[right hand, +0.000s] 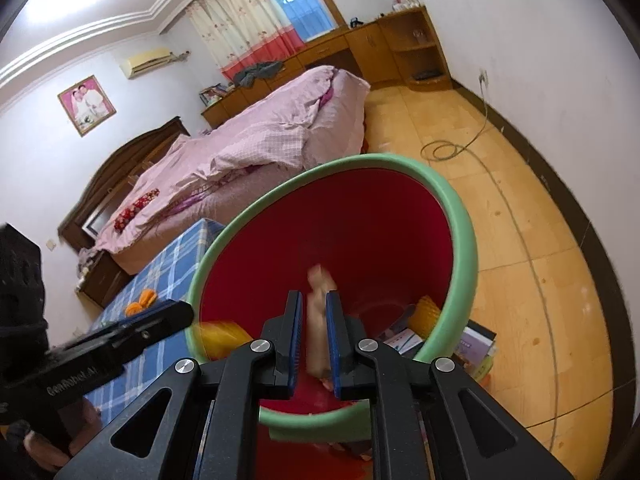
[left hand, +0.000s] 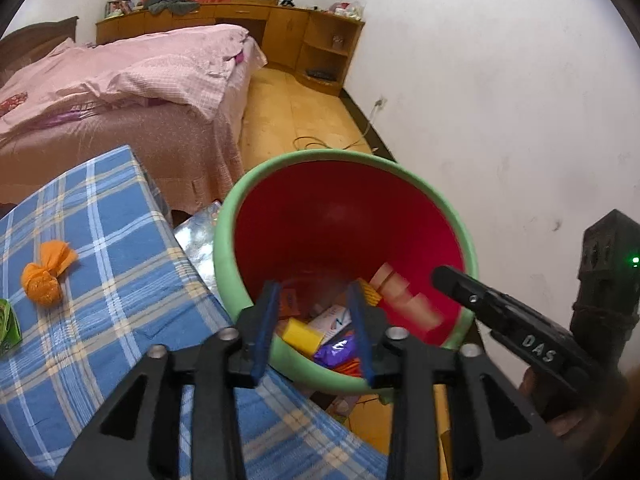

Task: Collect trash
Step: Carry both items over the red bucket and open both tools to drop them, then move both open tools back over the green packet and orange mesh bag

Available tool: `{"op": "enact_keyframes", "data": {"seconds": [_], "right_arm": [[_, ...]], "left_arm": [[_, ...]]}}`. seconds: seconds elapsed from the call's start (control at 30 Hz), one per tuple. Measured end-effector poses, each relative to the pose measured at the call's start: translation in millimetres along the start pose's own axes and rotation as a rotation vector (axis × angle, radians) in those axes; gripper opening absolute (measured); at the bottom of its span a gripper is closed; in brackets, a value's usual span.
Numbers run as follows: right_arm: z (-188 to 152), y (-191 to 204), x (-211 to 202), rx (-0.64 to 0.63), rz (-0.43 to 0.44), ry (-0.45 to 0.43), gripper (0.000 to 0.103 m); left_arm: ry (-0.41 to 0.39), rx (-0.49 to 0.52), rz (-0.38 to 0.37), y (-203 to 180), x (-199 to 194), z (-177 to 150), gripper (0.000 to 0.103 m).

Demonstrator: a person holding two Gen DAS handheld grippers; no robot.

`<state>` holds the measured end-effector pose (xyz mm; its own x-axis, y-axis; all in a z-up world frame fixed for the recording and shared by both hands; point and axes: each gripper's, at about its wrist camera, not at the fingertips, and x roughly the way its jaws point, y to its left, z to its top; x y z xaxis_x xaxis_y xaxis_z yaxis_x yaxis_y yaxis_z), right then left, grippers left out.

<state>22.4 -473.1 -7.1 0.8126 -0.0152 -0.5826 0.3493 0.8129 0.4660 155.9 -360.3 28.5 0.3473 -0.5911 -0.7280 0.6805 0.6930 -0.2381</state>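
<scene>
A red bin with a green rim (left hand: 256,184) stands beside a blue plaid table (left hand: 100,240); it also shows in the right wrist view (right hand: 460,216). Inside lie a yellow block (left hand: 302,334), a purple wrapper (left hand: 336,350) and other wrappers. My left gripper (left hand: 316,320) is open and empty over the bin's near rim. A blurred tan piece of trash (left hand: 404,296) is in the air inside the bin; in the right wrist view the tan piece (right hand: 318,320) sits between my right gripper's (right hand: 314,320) narrow jaws, and contact is unclear. An orange paper wad (left hand: 44,276) and a green wrapper (left hand: 8,324) lie on the table.
A bed with a pink cover (left hand: 132,80) stands beyond the table. Wooden cabinets (left hand: 304,36) line the far wall. A cable (right hand: 448,148) lies on the wooden floor by the white wall. Books (right hand: 476,344) lie on the floor next to the bin.
</scene>
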Motion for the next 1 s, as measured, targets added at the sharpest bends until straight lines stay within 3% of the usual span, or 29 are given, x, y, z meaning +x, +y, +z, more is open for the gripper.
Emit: {"op": "enact_keyframes", "data": {"seconds": [0.1,0.2,0.4,0.47,0.53,0.8,1.0], "right_arm": [[2,-2,0,-0.003,0.003,-0.008,0.015],[1,-3,-3,-0.003,0.015,-0.015,0.027],[-1,0,-8,0.004,0.033,-0.017,0.033],[-3,2,-10,0.002,0.031,-0.017,0.043],[-4,5,-13,0.005,0.034,-0.018,0.046],[-9,23,-23,-0.002,0.054,-0.020,0.058],[-16,48,-23,-0.037,0.073,-0.007,0.065]], "left_arm": [[-0.002,-0.017,0.000,4,1,-1,0.042],[-0.005,-0.030,0.012,9,-2,-2,0.042],[-0.022,-0.071,0.042,24,-17,-4,0.042],[-0.030,-0.081,0.055,29,-25,-5,0.042],[-0.035,-0.090,0.070,34,-30,-6,0.042],[-0.066,-0.109,0.186,58,-60,-17,0.049],[-0.074,-0.162,0.231,86,-81,-28,0.050]]}}
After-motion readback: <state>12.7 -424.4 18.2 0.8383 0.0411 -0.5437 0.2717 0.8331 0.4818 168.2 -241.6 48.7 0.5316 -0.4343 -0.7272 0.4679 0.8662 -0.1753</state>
